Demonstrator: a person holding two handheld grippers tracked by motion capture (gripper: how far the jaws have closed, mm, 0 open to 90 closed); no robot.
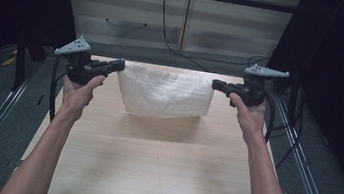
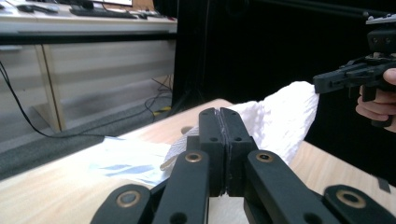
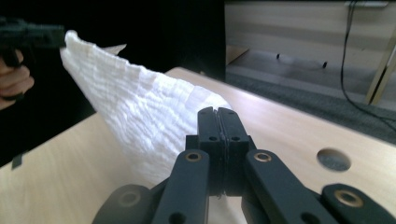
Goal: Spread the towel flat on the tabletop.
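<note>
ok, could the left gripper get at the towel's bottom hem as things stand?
Probably not: the left gripper is shut on the towel corner, and the right gripper on the other. It would have to let go first.

White textured towel, stretched taut in the air above the wooden table, upper corners pinched, lower edge hanging free.
</note>
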